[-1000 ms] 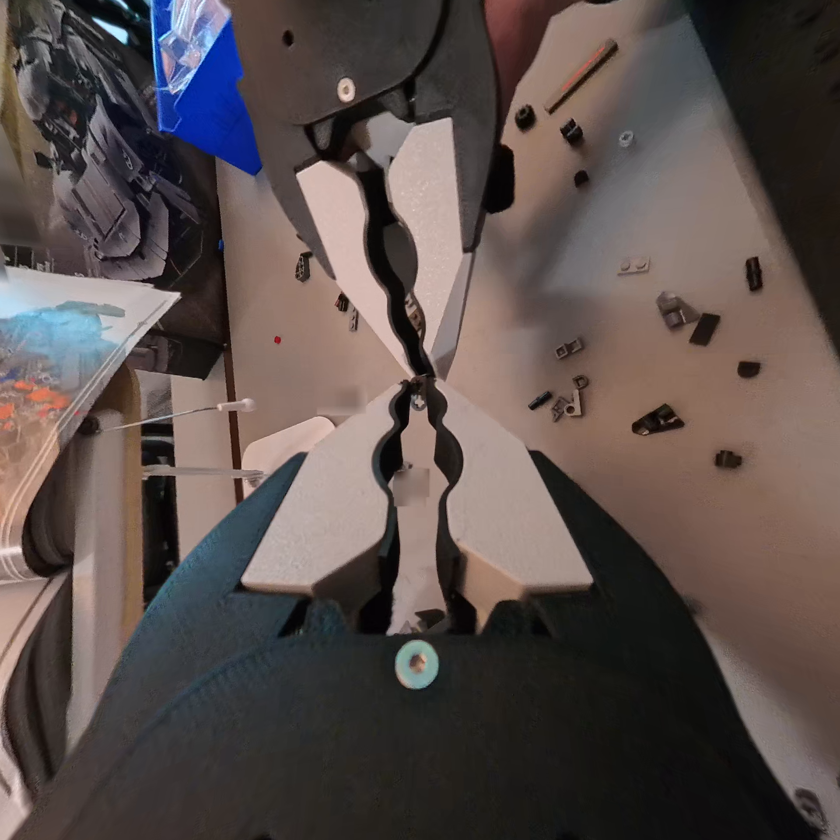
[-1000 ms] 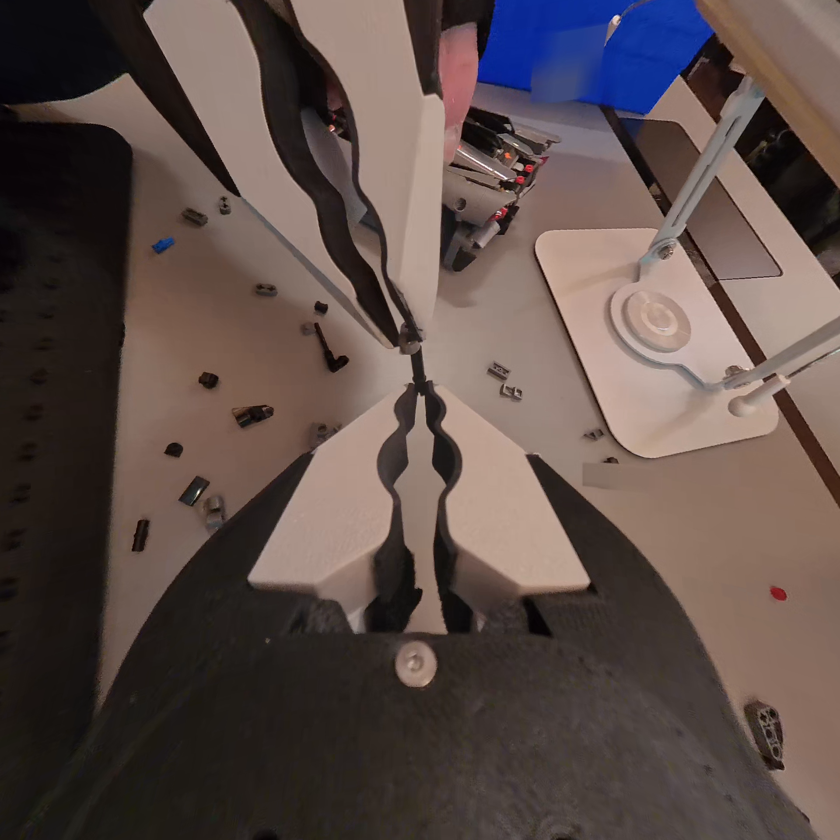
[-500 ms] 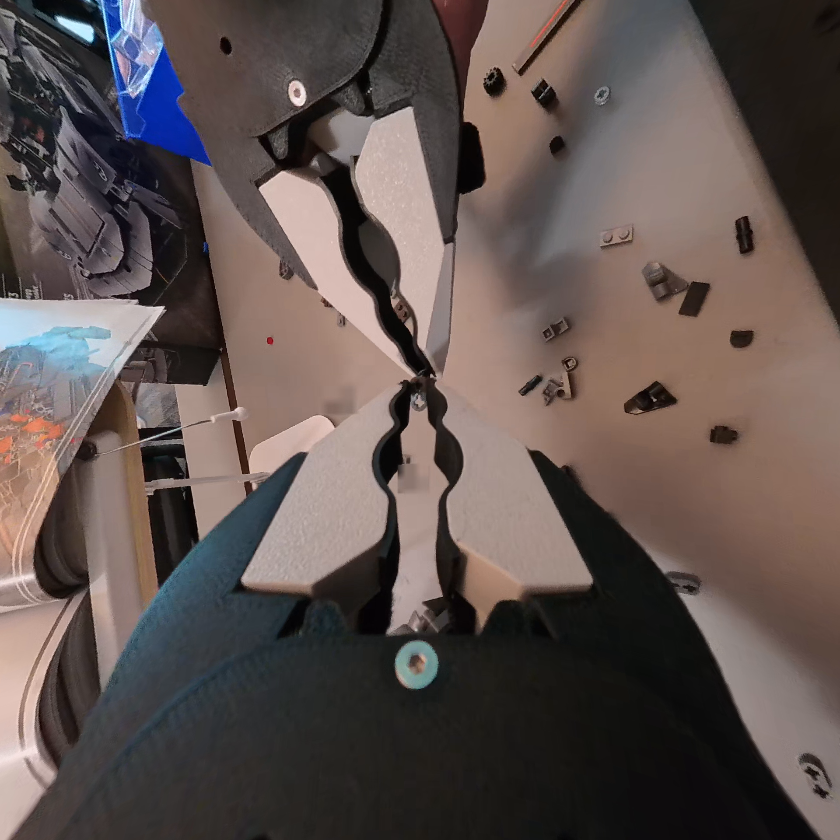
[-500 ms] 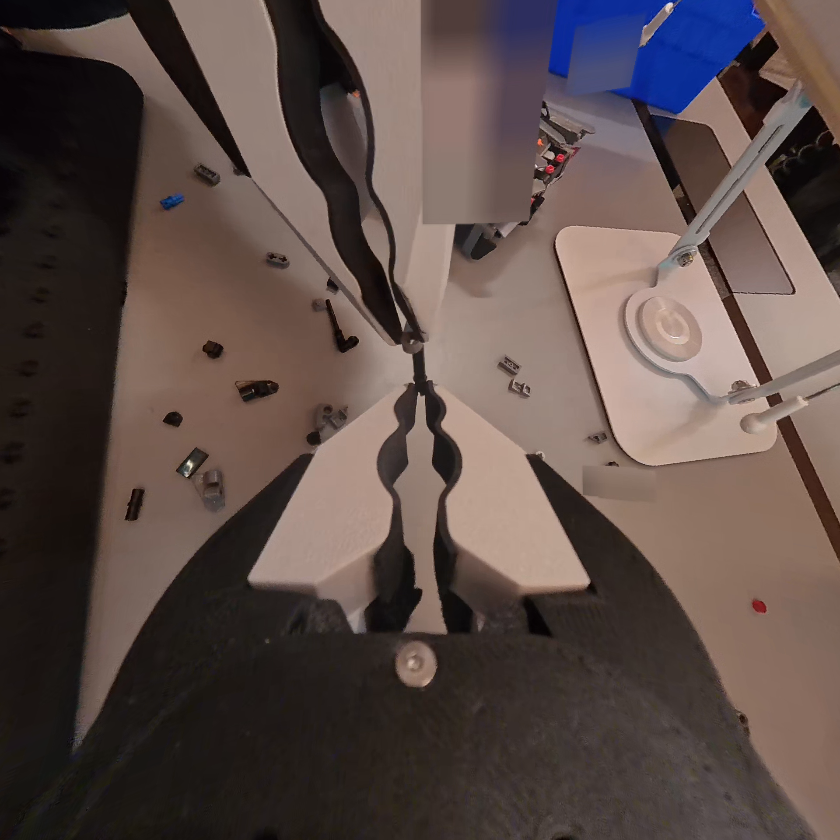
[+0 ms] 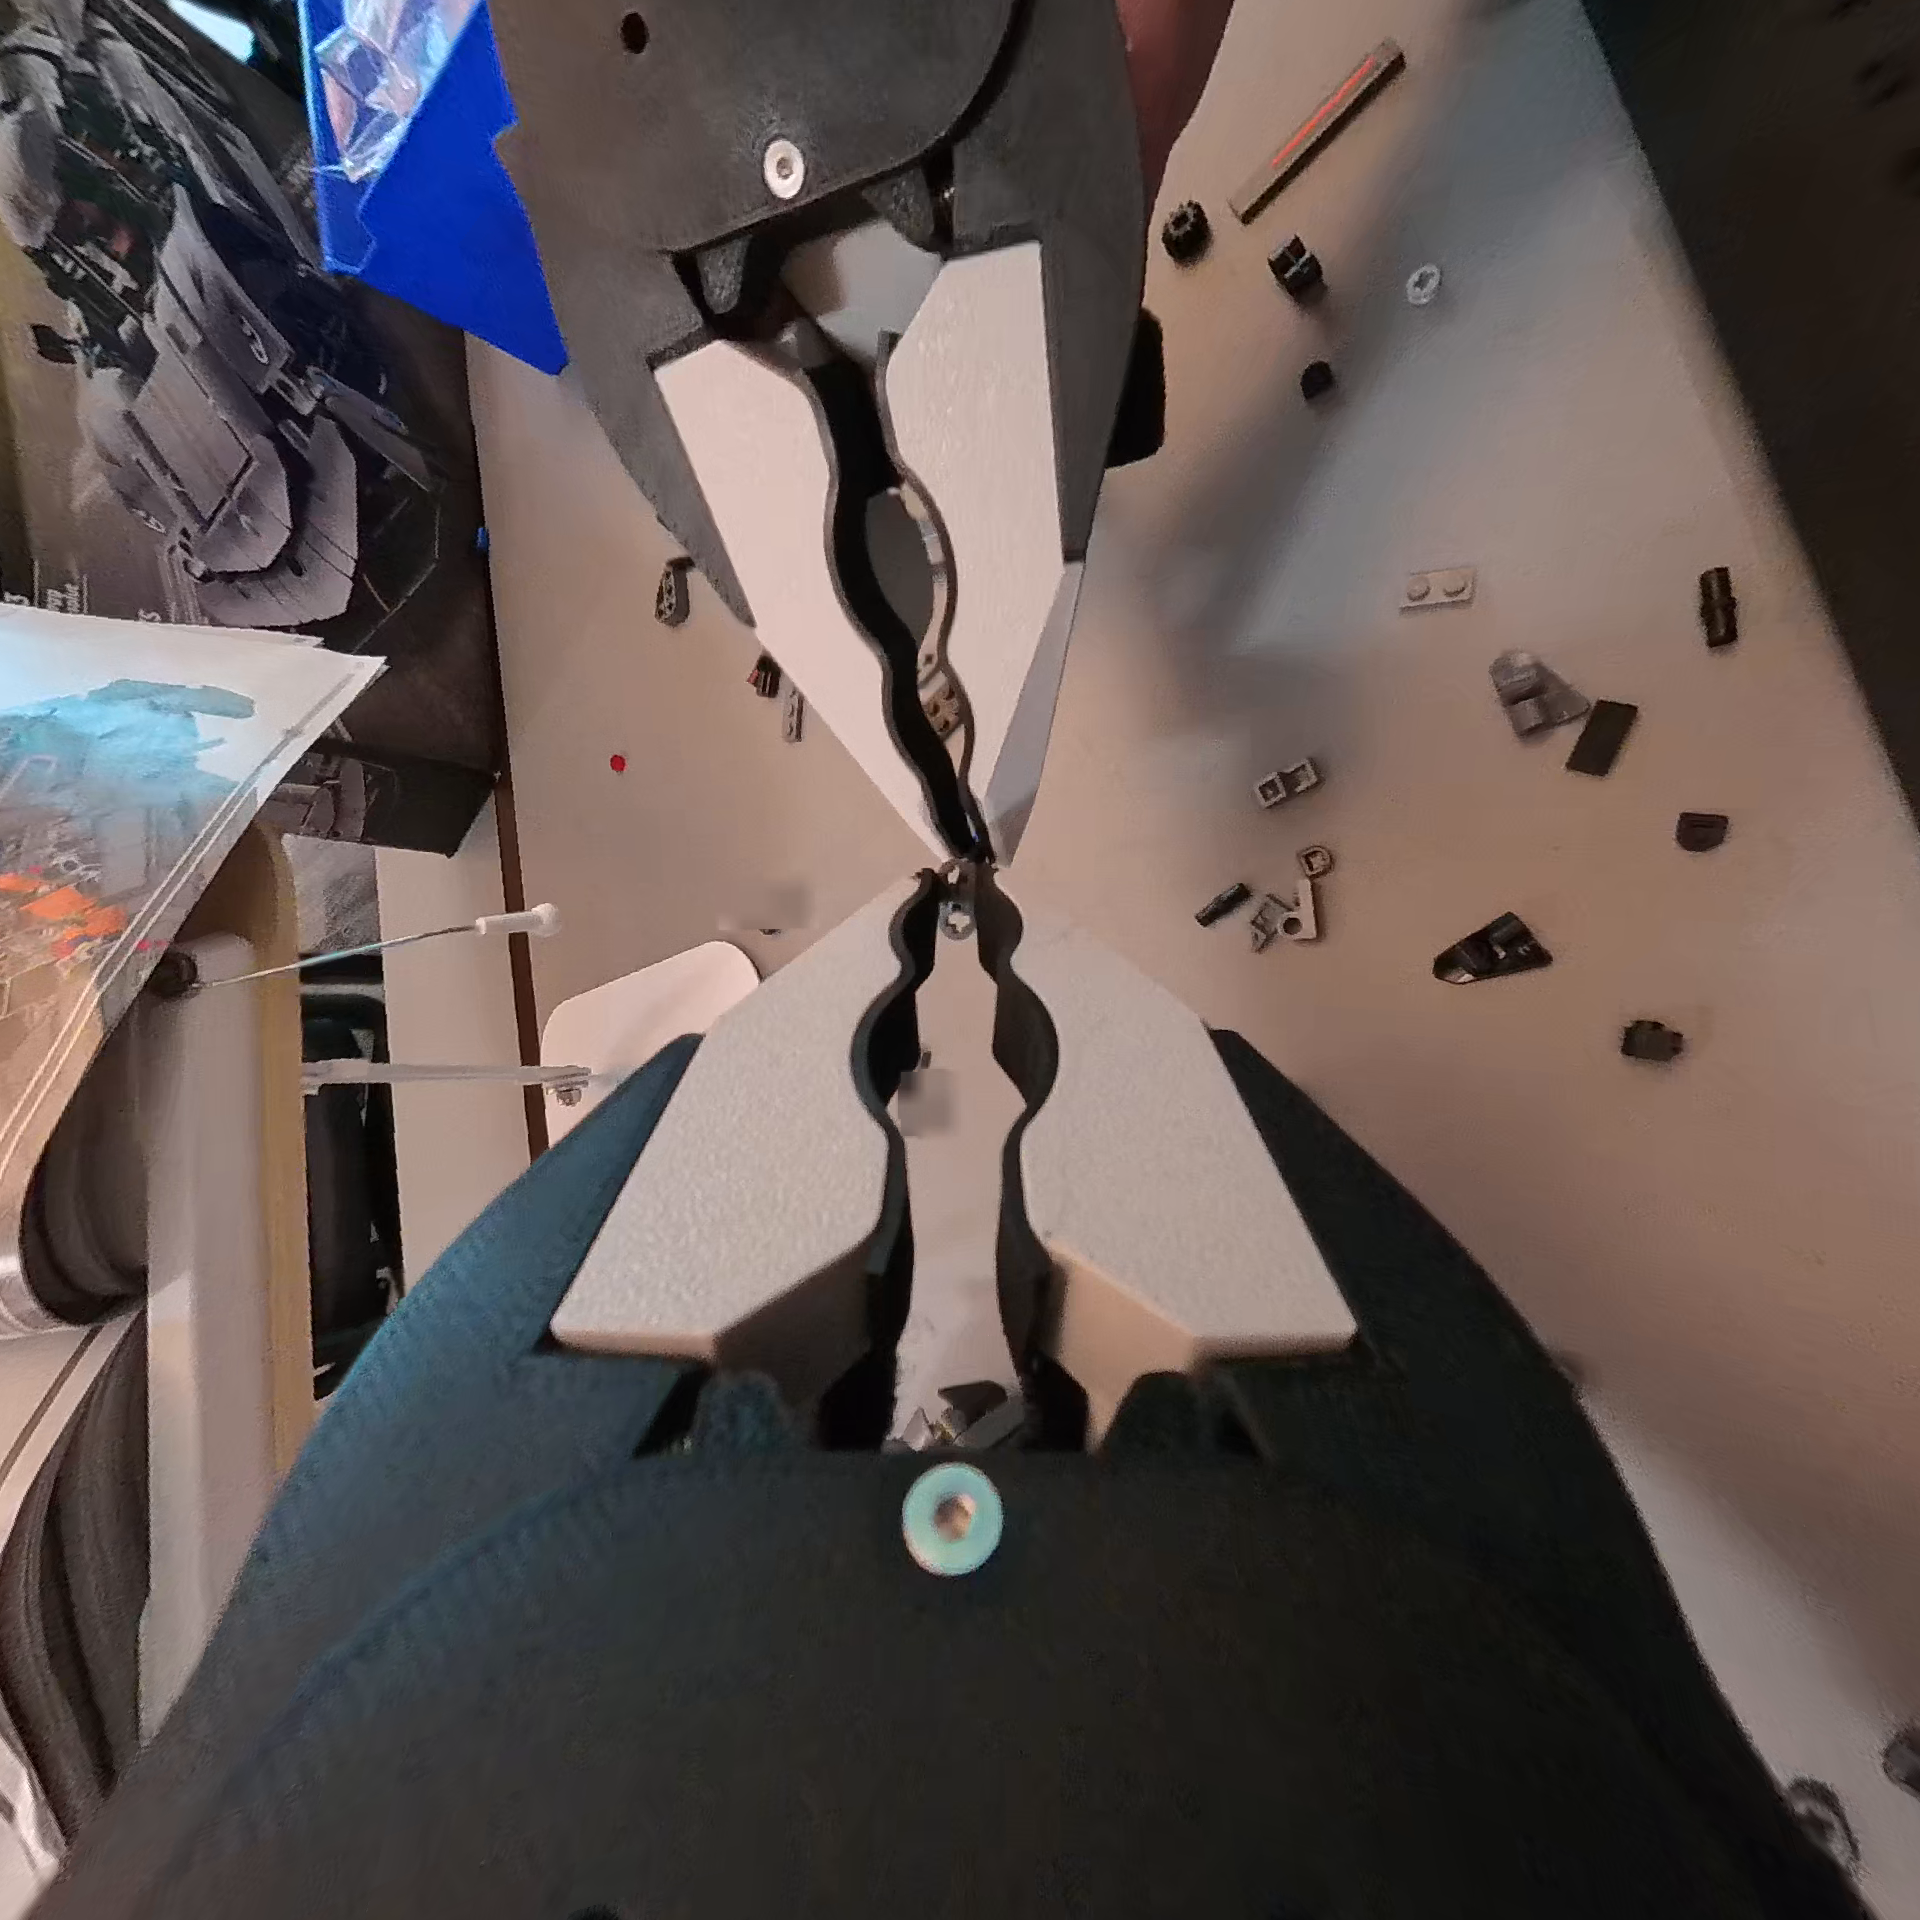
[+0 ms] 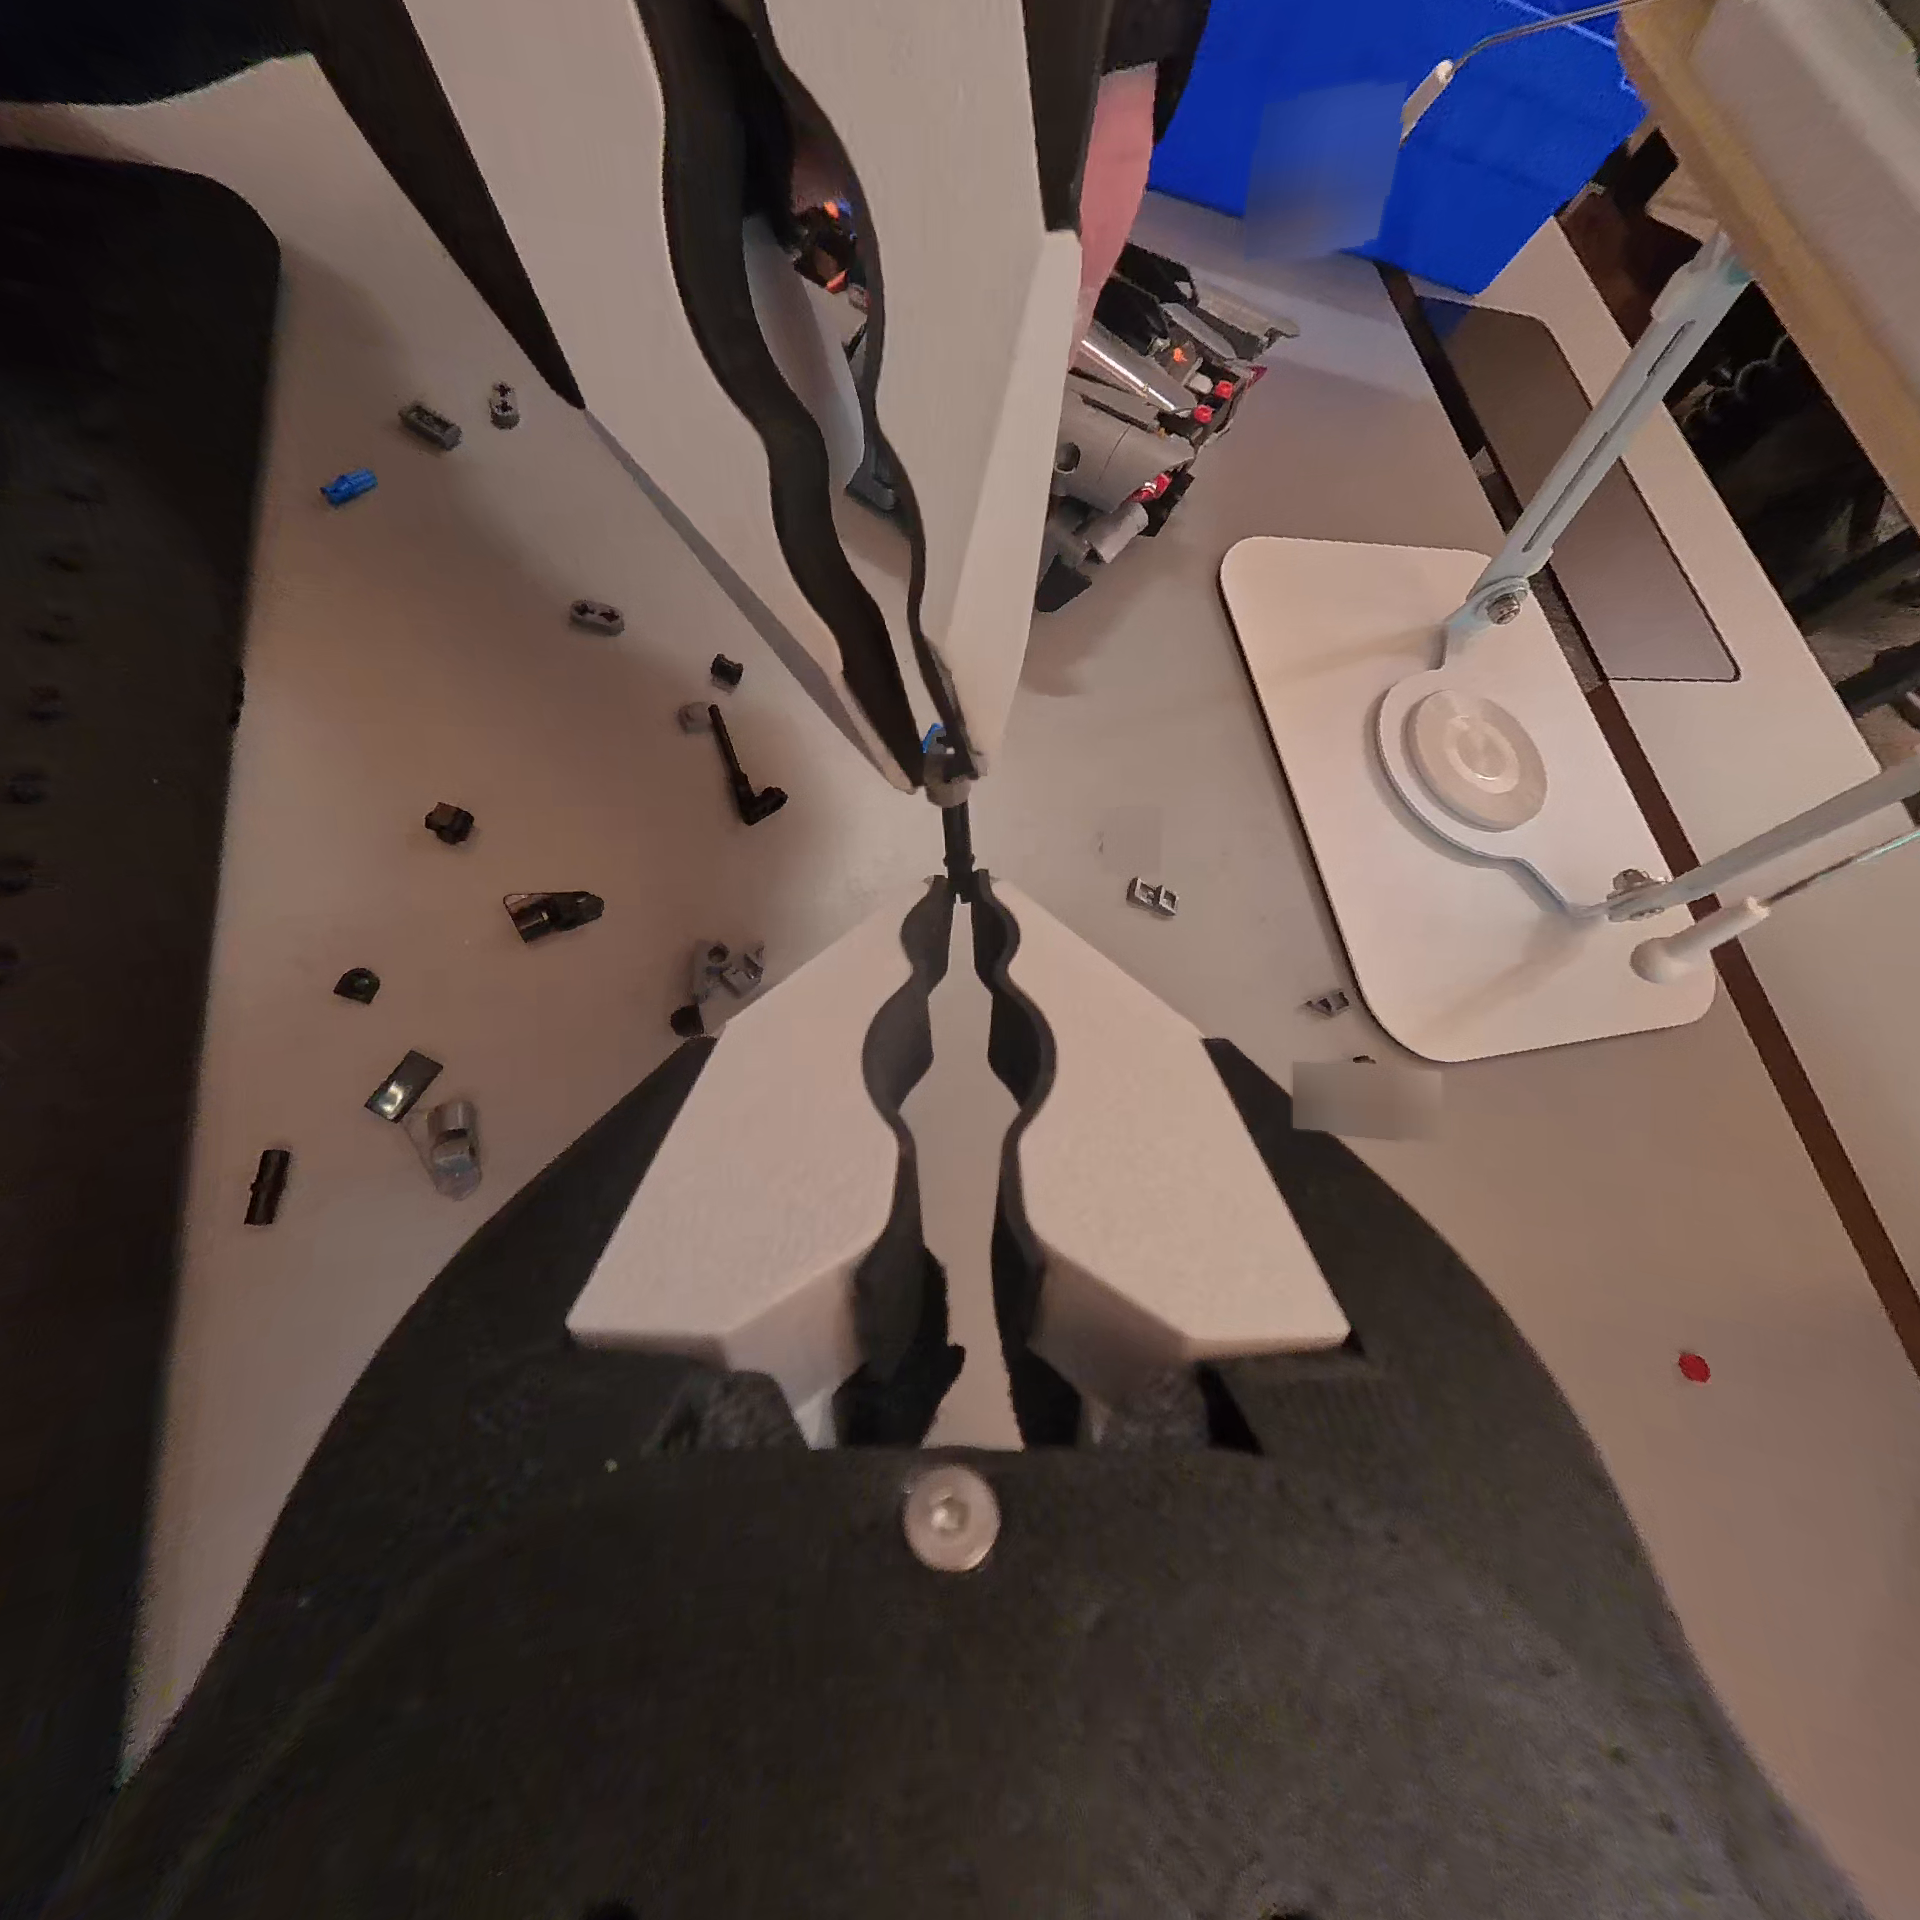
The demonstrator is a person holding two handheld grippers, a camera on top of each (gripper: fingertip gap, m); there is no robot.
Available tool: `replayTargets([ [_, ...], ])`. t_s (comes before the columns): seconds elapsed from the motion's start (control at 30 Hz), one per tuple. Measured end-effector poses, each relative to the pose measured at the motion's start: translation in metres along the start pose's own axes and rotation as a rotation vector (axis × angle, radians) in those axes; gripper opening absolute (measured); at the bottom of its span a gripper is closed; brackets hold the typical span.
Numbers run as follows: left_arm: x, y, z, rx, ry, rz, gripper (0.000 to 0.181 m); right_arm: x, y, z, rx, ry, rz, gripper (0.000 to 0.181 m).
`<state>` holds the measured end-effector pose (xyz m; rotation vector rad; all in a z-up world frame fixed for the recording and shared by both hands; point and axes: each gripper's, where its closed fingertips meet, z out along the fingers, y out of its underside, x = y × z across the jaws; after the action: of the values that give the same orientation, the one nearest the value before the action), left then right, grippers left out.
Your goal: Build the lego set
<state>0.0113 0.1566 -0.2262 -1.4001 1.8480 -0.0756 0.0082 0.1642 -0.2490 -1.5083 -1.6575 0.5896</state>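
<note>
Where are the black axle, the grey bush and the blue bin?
black axle point(image 6: 957, 844), right wrist view, mid-shaft between the two gripper tips.
grey bush point(image 5: 954, 918), left wrist view, its cross-holed face.
blue bin point(image 6: 1455, 156), right wrist view, its side wall.

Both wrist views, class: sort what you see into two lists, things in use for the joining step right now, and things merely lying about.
In use:
- left claw, shut on small grey piece
- right claw, shut on thin black pin

Lying about:
- loose bricks on the table
- blue bin
- lamp base
- part-built model
- instruction booklet
</note>
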Motion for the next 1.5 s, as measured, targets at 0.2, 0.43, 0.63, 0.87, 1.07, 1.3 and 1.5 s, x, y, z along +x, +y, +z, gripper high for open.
replayTargets([
  [0.2, -0.013, 0.0, -0.002, 0.088, -0.029, -0.136, 0.004, 0.009, -0.002, -0.004, 0.024, 0.033, 0.045, 0.001],
  [0.43, -0.025, 0.003, 0.006, 0.165, -0.06, -0.306, 0.004, 0.026, 0.001, -0.008, 0.029, 0.113, 0.082, 0.001],
  [0.63, -0.031, 0.002, 0.008, 0.215, -0.076, -0.382, 0.004, 0.03, 0.002, -0.008, 0.02, 0.146, 0.08, 0.001],
  [0.87, -0.033, 0.002, 0.009, 0.2, -0.098, -0.385, 0.004, 0.034, 0.002, -0.009, 0.018, 0.17, 0.087, 0.001],
  [1.07, -0.04, 0.004, 0.012, 0.219, -0.118, -0.492, 0.004, 0.042, 0.004, -0.01, -0.009, 0.248, 0.058, 0.001],
  [1.3, -0.05, 0.007, 0.018, 0.289, -0.118, -0.673, 0.003, 0.054, 0.008, -0.011, -0.051, 0.354, 0.043, 0.001],
  [1.5, -0.052, 0.011, 0.023, 0.298, -0.124, -0.75, 0.004, 0.057, 0.012, -0.009, -0.083, 0.383, 0.044, 0.001],
])
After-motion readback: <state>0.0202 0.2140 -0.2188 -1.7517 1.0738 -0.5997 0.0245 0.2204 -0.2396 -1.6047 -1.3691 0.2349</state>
